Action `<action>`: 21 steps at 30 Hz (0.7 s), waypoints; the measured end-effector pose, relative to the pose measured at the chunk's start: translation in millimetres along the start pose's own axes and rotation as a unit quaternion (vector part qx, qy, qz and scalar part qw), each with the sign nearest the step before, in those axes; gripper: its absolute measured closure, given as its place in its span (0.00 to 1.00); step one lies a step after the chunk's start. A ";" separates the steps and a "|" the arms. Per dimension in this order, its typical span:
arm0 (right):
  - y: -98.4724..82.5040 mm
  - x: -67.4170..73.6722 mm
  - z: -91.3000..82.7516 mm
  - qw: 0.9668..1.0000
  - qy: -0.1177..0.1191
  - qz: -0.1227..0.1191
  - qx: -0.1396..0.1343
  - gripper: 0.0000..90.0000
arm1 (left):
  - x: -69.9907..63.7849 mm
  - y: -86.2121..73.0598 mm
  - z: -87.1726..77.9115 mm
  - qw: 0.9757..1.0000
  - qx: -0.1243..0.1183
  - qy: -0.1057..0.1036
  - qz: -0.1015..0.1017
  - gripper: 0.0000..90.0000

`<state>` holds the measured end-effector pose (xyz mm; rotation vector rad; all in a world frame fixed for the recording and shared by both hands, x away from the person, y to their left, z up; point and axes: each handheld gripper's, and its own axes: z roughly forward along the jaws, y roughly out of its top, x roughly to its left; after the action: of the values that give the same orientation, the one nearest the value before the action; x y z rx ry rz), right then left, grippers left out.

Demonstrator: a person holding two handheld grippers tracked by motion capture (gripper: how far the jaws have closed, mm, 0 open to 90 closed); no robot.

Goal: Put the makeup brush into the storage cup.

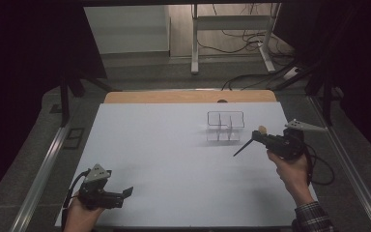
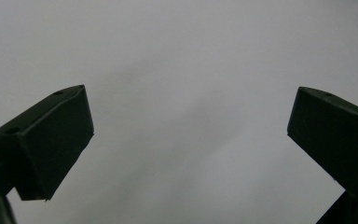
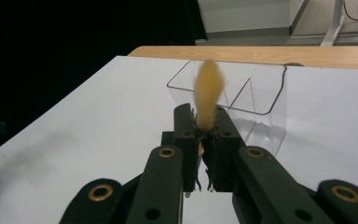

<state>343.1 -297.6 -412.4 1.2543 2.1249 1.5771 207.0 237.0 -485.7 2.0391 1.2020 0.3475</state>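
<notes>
A brush with tan bristles [image 3: 208, 88] and a thin black handle [image 1: 242, 148] is clamped in my right gripper [image 3: 204, 125], which is shut on it just below the bristles. In the high view this right gripper [image 1: 262, 137] hovers at the table's right side, with the handle slanting down-left. A clear plastic organiser [image 1: 225, 126] with several compartments stands just left of and beyond it; the organiser [image 3: 254, 95] shows right behind the bristles. My left gripper [image 1: 126, 193] rests low at the near left, jaws wide apart. The left gripper [image 2: 191, 126] holds nothing over bare white surface.
The white tabletop [image 1: 164, 145] has a wooden strip [image 1: 188, 96] along its far edge. Beyond it stand a white desk frame [image 1: 232, 36] and loose cables [image 1: 241, 43] on the floor. A metal rail [image 1: 46, 169] runs along the left side.
</notes>
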 end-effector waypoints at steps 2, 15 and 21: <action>1.4 -1.5 -0.1 1.000 -0.003 -0.001 -0.003 0.93 | 0.8 -0.8 -0.5 1.000 0.001 0.001 -0.001 0.01; 10.2 -14.2 -2.8 1.000 -0.013 0.007 -0.020 0.93 | 4.5 -5.0 -2.0 1.000 0.005 0.006 -0.012 0.01; 13.5 -17.7 -3.5 1.000 -0.015 0.008 -0.024 0.93 | 5.4 -6.1 -2.5 1.000 0.006 0.006 -0.015 0.01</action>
<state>358.6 -312.0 -404.7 1.2739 2.0507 1.5958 204.6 244.5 -488.9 2.0304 1.2439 0.3386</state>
